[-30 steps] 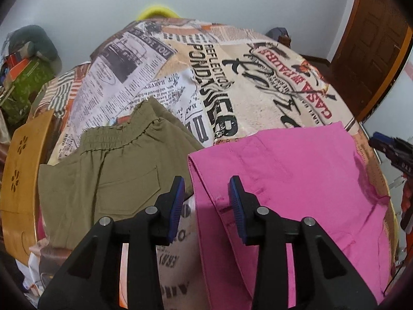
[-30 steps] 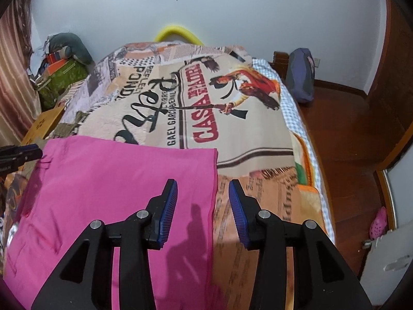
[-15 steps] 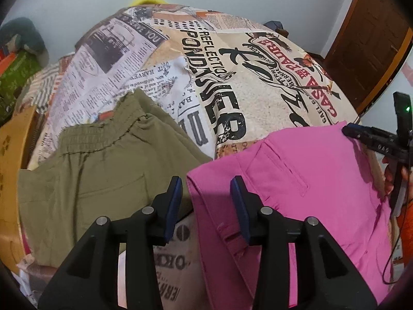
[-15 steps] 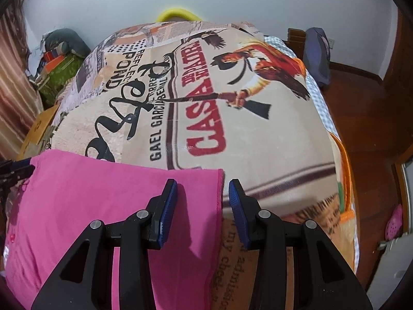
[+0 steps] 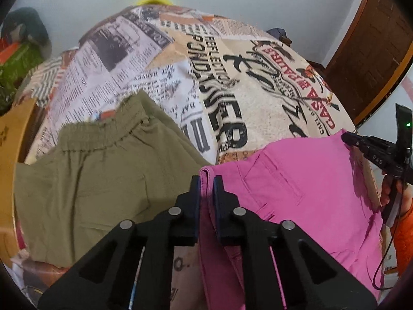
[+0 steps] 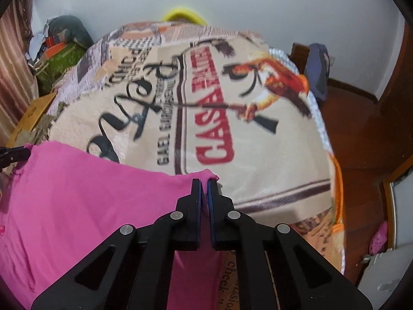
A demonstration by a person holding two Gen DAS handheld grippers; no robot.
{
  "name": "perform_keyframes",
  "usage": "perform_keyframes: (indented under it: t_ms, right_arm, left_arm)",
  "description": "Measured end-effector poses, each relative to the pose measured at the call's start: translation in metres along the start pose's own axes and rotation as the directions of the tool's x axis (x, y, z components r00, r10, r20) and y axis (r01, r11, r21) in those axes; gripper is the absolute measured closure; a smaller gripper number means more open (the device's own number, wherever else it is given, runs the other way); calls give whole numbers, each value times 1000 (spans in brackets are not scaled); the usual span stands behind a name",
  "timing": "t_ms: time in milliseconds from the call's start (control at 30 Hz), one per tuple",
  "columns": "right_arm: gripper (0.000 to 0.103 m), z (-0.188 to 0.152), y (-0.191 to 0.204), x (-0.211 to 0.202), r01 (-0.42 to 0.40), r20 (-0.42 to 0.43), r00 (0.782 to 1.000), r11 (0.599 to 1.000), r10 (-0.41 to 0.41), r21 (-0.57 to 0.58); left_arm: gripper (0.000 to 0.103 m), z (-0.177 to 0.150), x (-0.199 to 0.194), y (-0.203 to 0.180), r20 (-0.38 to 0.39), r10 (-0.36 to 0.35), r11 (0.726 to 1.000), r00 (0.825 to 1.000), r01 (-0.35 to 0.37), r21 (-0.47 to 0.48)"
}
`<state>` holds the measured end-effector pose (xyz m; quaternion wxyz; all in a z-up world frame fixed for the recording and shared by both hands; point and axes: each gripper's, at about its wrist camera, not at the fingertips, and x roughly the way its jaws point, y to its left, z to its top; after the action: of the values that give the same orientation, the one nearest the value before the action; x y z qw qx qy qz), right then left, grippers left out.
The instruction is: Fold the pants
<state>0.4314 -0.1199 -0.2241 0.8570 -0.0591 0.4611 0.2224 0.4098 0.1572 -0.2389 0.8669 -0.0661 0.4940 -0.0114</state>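
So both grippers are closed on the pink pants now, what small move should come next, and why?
Probably lift both corners a little together. The left gripper pinches the near-left corner of the bright pink cotton pants, and the right gripper pinches the far corner. The cloth between them lies flat on the newspaper-print bedspread, so it needs raising before it can fold over.

Two wrist fisheyes low and close over the bed, facing its far wall, both sharing the pink pants.

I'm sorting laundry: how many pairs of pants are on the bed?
2: pink pants pinched by both hand-held grippers, left and right; olive pants lying beside them. Others may be hidden.
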Motion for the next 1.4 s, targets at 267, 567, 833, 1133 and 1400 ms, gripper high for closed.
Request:
perform_keyframes:
  t_ms: [267,567,833,1133,1400]
  right_arm:
    - [100,42,7,-44,27,100,995,1000,-26,-6]
    - [100,53,22,-115,-14,221,975,1000,14,1]
    - [100,22,35,-162,-25,241,970,999,31,-28]
    - [99,-27,42,-204,-55,260,964,998,63,-37]
    - [99,-86,51,-210,-38,209,977,998,48,-51]
  left_arm:
    - [97,30,-56,-5,116,40,999,992,-43,19]
    - [97,30,-134,-15,229,41,997,973,-54,51]
    - [97,-15,-176,-28,246,21,996,969,-41,78]
    - [98,-81,-208,-29,232,-7,998,973,-7,61]
    - [100,-152,-215,-47,199,-5,995,980,-14,98]
